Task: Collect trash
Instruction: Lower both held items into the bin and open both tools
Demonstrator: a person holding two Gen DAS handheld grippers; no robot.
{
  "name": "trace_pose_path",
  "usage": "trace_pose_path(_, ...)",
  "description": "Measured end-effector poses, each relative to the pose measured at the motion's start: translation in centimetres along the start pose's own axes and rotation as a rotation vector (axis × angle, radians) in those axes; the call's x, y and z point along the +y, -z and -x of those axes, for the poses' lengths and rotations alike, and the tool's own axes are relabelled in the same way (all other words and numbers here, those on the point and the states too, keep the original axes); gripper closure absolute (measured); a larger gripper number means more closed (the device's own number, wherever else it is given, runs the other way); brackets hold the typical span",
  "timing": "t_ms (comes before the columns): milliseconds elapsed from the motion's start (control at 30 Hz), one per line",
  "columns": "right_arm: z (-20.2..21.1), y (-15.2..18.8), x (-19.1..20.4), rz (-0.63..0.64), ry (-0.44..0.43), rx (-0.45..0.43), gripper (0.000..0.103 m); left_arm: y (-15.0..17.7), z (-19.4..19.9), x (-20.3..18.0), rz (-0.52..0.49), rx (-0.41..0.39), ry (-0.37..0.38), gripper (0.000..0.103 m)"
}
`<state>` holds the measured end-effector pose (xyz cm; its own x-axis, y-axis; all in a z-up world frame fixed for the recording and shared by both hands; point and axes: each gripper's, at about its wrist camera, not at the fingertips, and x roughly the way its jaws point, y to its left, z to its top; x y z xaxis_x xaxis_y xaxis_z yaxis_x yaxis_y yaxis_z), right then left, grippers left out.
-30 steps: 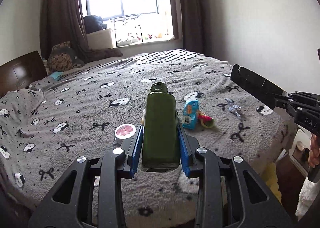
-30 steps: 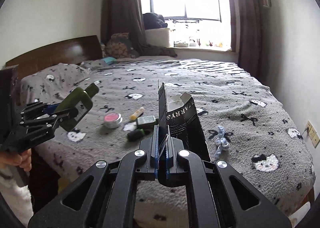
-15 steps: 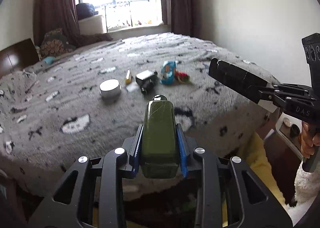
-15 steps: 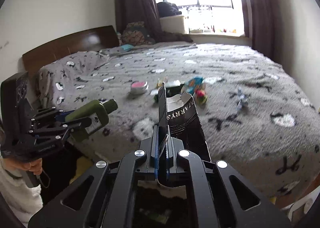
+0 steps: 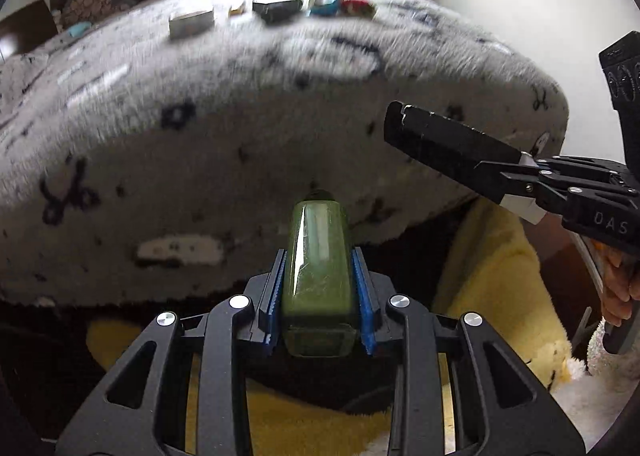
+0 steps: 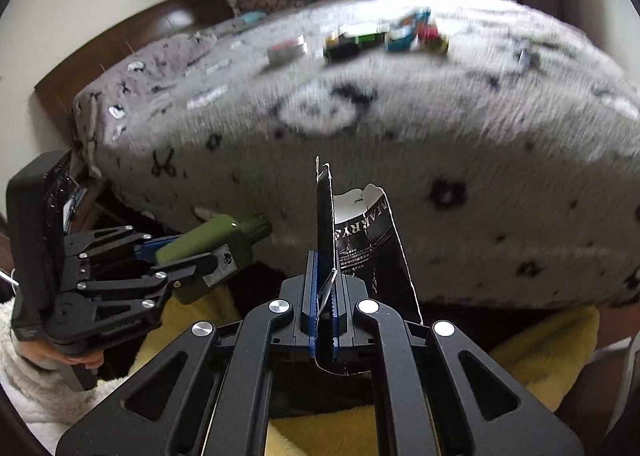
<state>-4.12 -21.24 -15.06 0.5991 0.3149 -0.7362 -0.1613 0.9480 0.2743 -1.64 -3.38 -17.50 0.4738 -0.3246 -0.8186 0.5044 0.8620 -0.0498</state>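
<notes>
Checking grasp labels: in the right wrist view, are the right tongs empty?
No, the right tongs are shut on a flattened black carton, its panel pinched between the blue pads.

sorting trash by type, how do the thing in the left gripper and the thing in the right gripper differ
The left gripper clamps a green bottle, rounded, glossy and solid; the right gripper pinches a black carton, flat, printed cardboard with a torn open top. The bottle fills wide-set jaws, while the carton's thin wall sits between nearly closed ones. Both are held off the bed.
</notes>
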Motion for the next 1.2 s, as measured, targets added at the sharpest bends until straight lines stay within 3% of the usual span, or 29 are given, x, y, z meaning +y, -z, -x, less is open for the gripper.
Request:
trace_pose_path(400, -6.5, 2.8, -1.5, -0.065, 0.002, 0.189, 0.097, 3.9, -7.2, 1.9, 0.062, 0.197, 0.010, 0.074)
trace_pose_path(833, -11.4, 5.5, -2.4, -0.134, -0.052, 0.361, 0.097, 5.6, -10.7, 2.8, 0.134, 0.300, 0.086, 0.074)
trace_pose_path(1200, -13.7, 6.0, -2.0, -0.154, -0.053, 0.418, 0.094, 6.3, -12.4, 2.4, 0.126, 0.343, 0.114, 0.074)
